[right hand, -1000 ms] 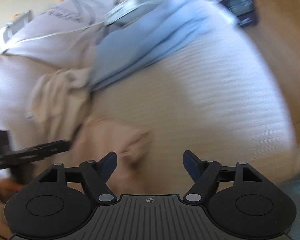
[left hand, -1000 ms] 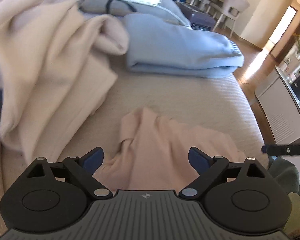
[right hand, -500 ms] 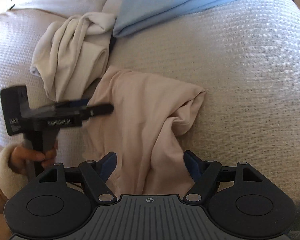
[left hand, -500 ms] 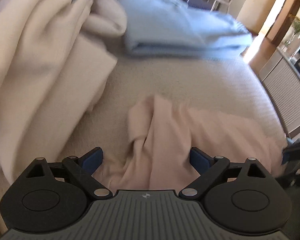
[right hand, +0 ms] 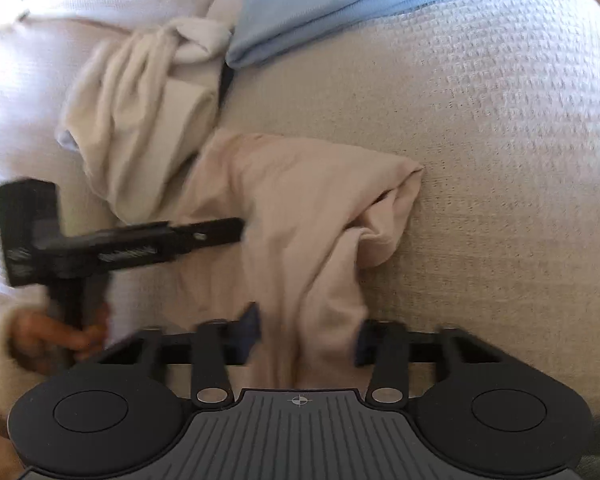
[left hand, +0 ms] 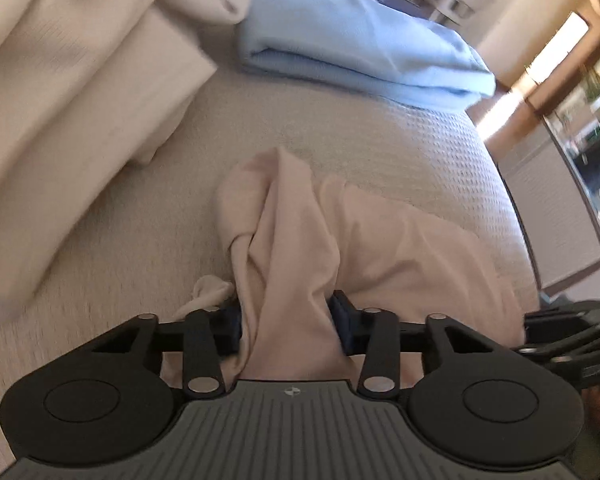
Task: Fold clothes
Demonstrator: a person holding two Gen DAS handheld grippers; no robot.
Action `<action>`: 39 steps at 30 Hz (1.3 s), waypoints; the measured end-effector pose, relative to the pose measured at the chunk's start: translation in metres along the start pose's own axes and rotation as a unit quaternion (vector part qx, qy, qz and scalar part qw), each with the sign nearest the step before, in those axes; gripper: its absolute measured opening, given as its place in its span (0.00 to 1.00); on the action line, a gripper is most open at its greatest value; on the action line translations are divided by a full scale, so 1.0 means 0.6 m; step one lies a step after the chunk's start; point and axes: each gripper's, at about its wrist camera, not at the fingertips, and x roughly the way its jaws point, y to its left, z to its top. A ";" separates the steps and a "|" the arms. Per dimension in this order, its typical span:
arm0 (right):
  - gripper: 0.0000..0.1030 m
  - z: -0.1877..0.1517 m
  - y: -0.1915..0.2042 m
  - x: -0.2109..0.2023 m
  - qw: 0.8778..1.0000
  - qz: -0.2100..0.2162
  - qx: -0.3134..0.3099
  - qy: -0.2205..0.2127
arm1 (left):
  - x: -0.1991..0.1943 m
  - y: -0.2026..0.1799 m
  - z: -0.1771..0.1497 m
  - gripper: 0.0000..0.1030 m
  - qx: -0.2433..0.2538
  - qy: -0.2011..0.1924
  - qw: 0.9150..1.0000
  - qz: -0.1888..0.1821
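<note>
- Left gripper (left hand: 286, 322): both blue pads are pressed into a bunched fold of the pink garment (left hand: 380, 240) at its near edge; cloth fills the whole gap between them.
- Right gripper (right hand: 306, 334): pads drawn in on another bunch of the same pink garment (right hand: 300, 208), near its other near corner; this view is motion-blurred, but cloth sits between the pads and seems pinched.
- In the right wrist view, the left gripper (right hand: 220, 229) shows side-on just beside the garment's left part, with the person's hand (right hand: 56, 330) on its handle.
- The garment lies crumpled on the textured bedspread (right hand: 500, 140), near the bed's front edge; no neat fold in it is visible.
- Further back: a cream garment (right hand: 140, 136), loosely heaped and unfolded, touching the pink one's far left edge.
- Behind that: a light blue garment (left hand: 340, 40), lying in flat layers, apparently already folded.
- Judgement: this piece is at the pick-up step. Spreading and folding are still to do, and the cream piece looks to be waiting too.
- Against the earlier frames: both pairs of jaws stood wide apart over the cloth; they have just been closing, with cloth between them. The left gripper also sits lower and nearer the garment, which fills more of its view.
</note>
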 end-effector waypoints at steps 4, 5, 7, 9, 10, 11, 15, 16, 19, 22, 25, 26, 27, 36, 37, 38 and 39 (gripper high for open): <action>0.11 -0.002 0.015 -0.023 0.999 -0.014 -0.029 -0.035 | -0.024 -0.026 -0.004 0.18 -0.007 -0.008 1.000 -0.026; 0.10 0.001 0.017 -0.037 0.997 -0.028 -0.037 -0.055 | -0.033 -0.038 -0.003 0.17 0.000 -0.015 0.999 -0.035; 0.10 0.006 0.020 -0.066 0.993 -0.054 -0.053 -0.094 | -0.045 -0.062 0.008 0.16 0.017 -0.029 0.998 -0.054; 0.10 0.011 0.023 -0.094 0.985 -0.081 -0.068 -0.133 | -0.046 -0.088 0.025 0.16 0.034 -0.040 0.996 -0.075; 0.10 0.017 0.019 -0.110 0.982 -0.097 -0.073 -0.146 | -0.045 -0.104 0.037 0.16 0.045 -0.047 0.994 -0.082; 0.10 0.023 0.014 -0.124 0.979 -0.106 -0.073 -0.156 | -0.043 -0.122 0.050 0.16 0.059 -0.058 0.993 -0.086; 0.10 0.043 0.000 -0.182 0.965 -0.142 -0.080 -0.208 | -0.036 -0.189 0.098 0.19 0.101 -0.082 0.987 -0.094; 0.10 0.052 -0.009 -0.187 0.964 -0.144 -0.070 -0.211 | -0.029 -0.200 0.105 0.25 0.107 -0.081 0.987 -0.085; 0.16 0.062 -0.050 -0.180 0.964 -0.155 -0.030 -0.213 | 0.030 -0.211 0.112 0.44 0.135 -0.060 0.989 -0.020; 0.33 0.056 -0.096 -0.163 0.963 -0.169 0.016 -0.211 | 0.066 -0.185 0.104 0.58 0.115 -0.025 0.993 0.012; 0.60 0.036 -0.133 -0.150 0.959 -0.188 0.060 -0.203 | 0.056 -0.152 0.093 0.74 0.090 -0.015 0.996 0.007; 0.64 0.031 -0.141 -0.147 0.958 -0.197 0.069 -0.197 | 0.051 -0.147 0.092 0.74 0.087 -0.014 0.996 0.007; 0.64 0.031 -0.141 -0.148 0.958 -0.195 0.071 -0.199 | 0.046 -0.144 0.093 0.75 0.084 -0.016 0.996 0.007; 0.76 0.024 -0.139 -0.153 0.953 -0.191 0.061 -0.225 | 0.043 -0.170 0.103 0.85 0.094 -0.024 0.995 -0.011; 0.76 0.024 -0.140 -0.154 0.953 -0.190 0.063 -0.227 | 0.045 -0.178 0.106 0.86 0.097 -0.025 0.995 -0.012; 0.76 0.022 -0.141 -0.157 0.953 -0.188 0.064 -0.231 | 0.049 -0.184 0.111 0.87 0.100 -0.026 0.995 -0.013; 0.76 0.021 -0.140 -0.162 0.952 -0.184 0.065 -0.236 | 0.056 -0.189 0.117 0.88 0.101 -0.027 0.994 -0.015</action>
